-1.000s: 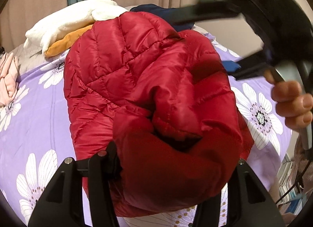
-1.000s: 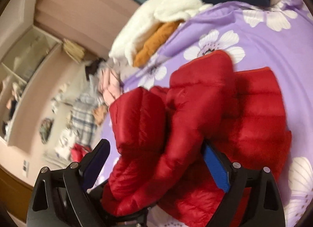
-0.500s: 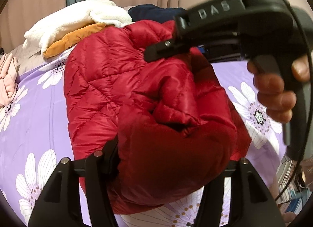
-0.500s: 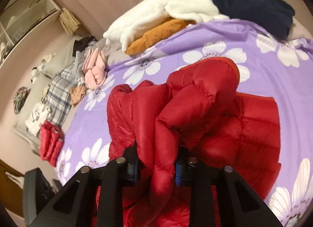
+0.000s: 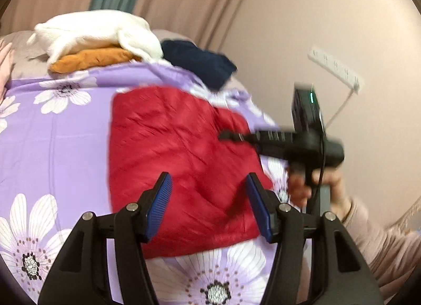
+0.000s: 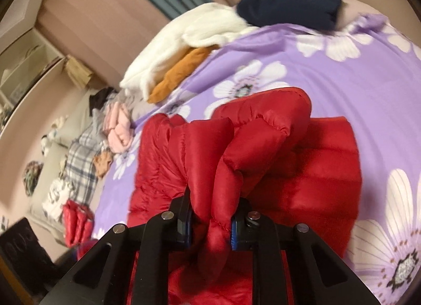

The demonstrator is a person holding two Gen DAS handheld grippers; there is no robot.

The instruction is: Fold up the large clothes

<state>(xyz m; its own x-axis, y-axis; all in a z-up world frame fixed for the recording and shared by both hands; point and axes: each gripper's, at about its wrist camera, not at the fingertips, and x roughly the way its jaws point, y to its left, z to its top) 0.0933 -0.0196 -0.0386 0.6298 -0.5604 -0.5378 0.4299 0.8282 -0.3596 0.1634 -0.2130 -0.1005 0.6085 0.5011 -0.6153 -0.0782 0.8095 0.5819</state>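
A purple flowered bedspread [image 5: 55, 131] fills both views, with pale curtains behind at the top. On it, mid-frame, lies the red quilted jacket [image 5: 181, 163], mostly flat. The left gripper [image 5: 209, 199] hangs above it angled down, its jaws opening with nothing between them. The right gripper [image 6: 210, 222], in a hand [image 5: 313, 186] at right of the left view, is closing, clamped on a raised fold of the jacket.

No legible text, label, brand or number anywhere in either view.
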